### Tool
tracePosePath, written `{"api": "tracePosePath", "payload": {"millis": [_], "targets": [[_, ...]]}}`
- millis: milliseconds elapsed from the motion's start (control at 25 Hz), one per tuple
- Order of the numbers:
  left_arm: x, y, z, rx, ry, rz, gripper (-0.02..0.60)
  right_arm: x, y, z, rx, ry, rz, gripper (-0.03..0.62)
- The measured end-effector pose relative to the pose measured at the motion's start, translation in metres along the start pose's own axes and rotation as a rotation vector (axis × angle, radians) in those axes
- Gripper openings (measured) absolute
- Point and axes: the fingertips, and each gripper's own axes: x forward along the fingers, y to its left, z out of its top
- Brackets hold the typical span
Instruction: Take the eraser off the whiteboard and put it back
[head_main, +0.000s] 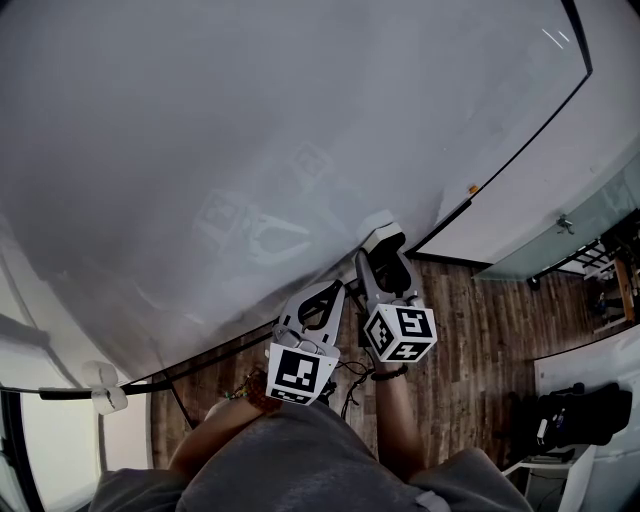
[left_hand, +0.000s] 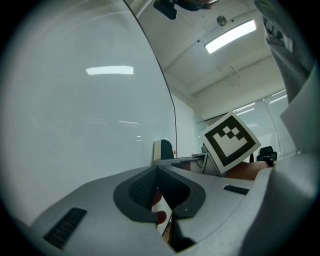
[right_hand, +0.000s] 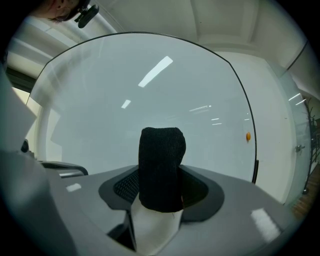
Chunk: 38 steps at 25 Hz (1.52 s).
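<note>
The whiteboard fills most of the head view. My right gripper points at its lower part and is shut on the eraser. In the right gripper view the eraser's black felt face stands upright between the pads above its white body, with the board right behind it. Whether the eraser touches the board cannot be told. My left gripper hangs just left of the right one, shut with nothing in it. From the left gripper view, its pads meet and the eraser shows beyond them.
A small orange dot sits near the board's right edge. Below the board lies a dark wooden floor. Black gear stands at the lower right, beside a glass partition. A white fitting is at the lower left.
</note>
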Motion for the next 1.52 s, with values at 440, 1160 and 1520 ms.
{"api": "tracePosePath", "payload": {"millis": [440,1160,1520], "targets": [[-0.002,-0.005,0.003,0.006,0.001,-0.002,0.008,-0.006,-0.002,0.002,0.001,0.002,0.002,0.236],[-0.007,-0.018,0.0,0.01,0.011,-0.013,0.006,-0.022,-0.003,-0.002,0.006,0.005,-0.005,0.235],[-0.012,-0.02,0.003,0.012,0.006,-0.014,0.008,-0.032,-0.005,-0.002,0.009,-0.003,-0.016,0.235]]}}
